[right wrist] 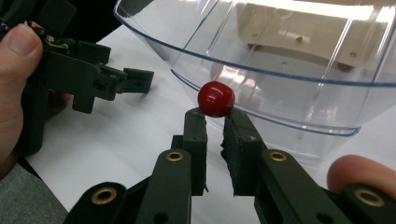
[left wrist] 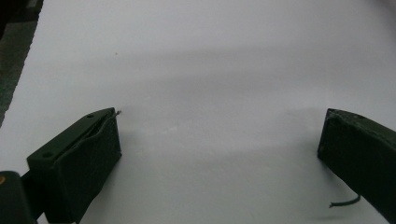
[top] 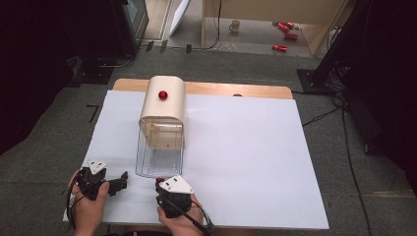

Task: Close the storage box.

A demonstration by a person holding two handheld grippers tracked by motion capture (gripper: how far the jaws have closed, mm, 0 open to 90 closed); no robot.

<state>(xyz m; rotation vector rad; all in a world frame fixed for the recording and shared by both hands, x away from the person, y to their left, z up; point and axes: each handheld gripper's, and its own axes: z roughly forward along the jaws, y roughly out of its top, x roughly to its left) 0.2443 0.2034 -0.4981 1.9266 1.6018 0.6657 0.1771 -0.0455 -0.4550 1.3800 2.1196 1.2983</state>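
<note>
- Your table (top: pixel 255 147) carries a box (top: pixel 163 105) at its far left, with a ball-shaped knob (top: pixel 163 95) on top.
- A drawer (top: pixel 160 157) sticks out of the box toward you.
- Your right gripper (right wrist: pixel 214 122) sits just before the drawer's near end, at its knob (right wrist: pixel 215 98).
- Your left gripper (top: pixel 119 181) lies left of the drawer, near the table's front edge.

The right claw (right wrist: pixel 215 122) rises from the bottom edge, its two black jaws drawn close with a narrow gap; a red ball (right wrist: pixel 215 98) sits at their tips, pinched between them; just behind it curves the rim of a clear plastic bin (right wrist: pixel 280 74), lying on the white surface (right wrist: pixel 126 135); at upper left a hand (right wrist: pixel 14 84) holds the left claw (right wrist: pixel 135 80), its state unclear from here.
</note>
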